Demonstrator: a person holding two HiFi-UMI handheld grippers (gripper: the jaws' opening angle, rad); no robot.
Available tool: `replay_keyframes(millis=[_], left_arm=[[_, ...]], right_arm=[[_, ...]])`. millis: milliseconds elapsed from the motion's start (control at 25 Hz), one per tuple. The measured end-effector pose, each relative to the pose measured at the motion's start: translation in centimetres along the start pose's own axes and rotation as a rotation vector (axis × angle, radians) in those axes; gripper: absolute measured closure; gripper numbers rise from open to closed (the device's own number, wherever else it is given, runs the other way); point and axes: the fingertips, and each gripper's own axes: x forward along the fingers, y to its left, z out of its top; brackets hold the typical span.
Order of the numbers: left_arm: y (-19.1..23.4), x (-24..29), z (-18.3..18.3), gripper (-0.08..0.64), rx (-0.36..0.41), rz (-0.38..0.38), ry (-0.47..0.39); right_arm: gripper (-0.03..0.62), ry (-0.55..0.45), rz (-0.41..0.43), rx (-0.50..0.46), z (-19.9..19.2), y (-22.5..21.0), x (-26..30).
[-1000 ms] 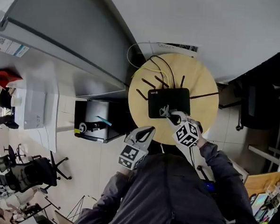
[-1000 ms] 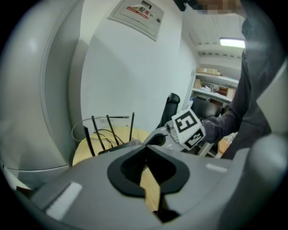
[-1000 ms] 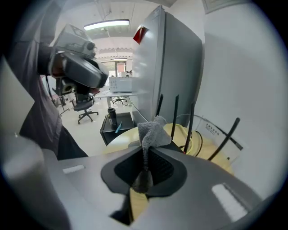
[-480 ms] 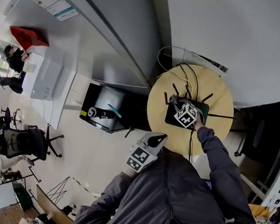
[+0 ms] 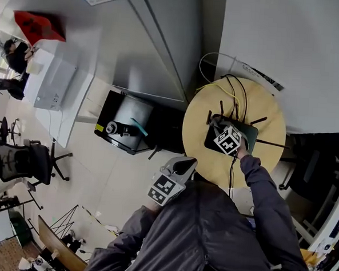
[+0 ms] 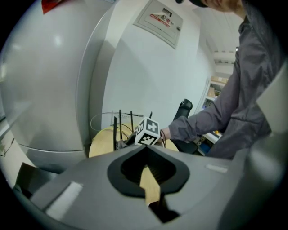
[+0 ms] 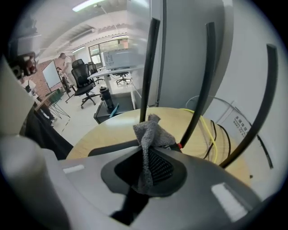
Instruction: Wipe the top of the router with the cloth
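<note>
Here the right hand-held gripper (image 5: 216,123) pinches the one cloth (image 7: 150,132) over the one router (image 5: 251,137); the left hand-held gripper (image 5: 184,163) is pressed together, empty.

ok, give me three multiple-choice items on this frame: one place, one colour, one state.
1. Where does the router sit?
A) on the floor
B) on the round wooden table
C) on an office chair

2. What colour is the cloth?
A) red
B) yellow
C) grey

3. What state is the right gripper in?
A) open and empty
B) shut on the cloth
C) shut on a cable

Key: 1 B, the head view shows the router lying on the round wooden table; 2 C, the cloth shows grey in the right gripper view; 3 B, its jaws pinch the cloth there.
</note>
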Motion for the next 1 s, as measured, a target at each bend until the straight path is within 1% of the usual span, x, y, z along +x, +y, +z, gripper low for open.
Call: replay_keyframes(millis=[160, 320, 480, 600, 760, 840, 920, 1000], left_arm=[[0.4, 0.3, 0.3, 0.56, 0.011, -0.033, 0.001], [0.4, 0.6, 0.5, 0.56, 0.023, -0.062, -0.004], [0.5, 0.6, 0.7, 0.56, 0.026, -0.072, -0.009], [0.7, 0.3, 0.5, 0.56, 0.018, -0.07, -0.01], [1.4, -0.3, 0.0, 0.56, 0.005, -0.055, -0.014], [1.7, -0.7, -0.2, 0.56, 0.0, -0.046, -0.016], [1.9, -1.0, -0.3, 0.56, -0.003, -0.04, -0.018], [2.0, -1.1, -0.4, 0.56, -0.002, -0.039, -0.019]], right_arm=[[0.563, -0.002, 0.013, 0.011, -0.8, 2.5, -0.6], [0.563, 0.0, 0.031, 0.001, -1.8, 5.8, -1.4], [0.563, 0.002, 0.044, -0.012, -2.5, 8.2, -1.9], [0.563, -0.002, 0.045, -0.002, -2.9, 9.1, -2.1], [0.563, 0.0, 0.063, 0.001, -2.8, 8.9, -2.0], [0.563, -0.021, 0.065, 0.02, -2.4, 8.0, -2.2], [0.563, -0.043, 0.016, 0.059, -2.1, 5.3, -2.6], [0.563, -0.037, -0.054, 0.091, -2.2, 1.7, -2.9]])
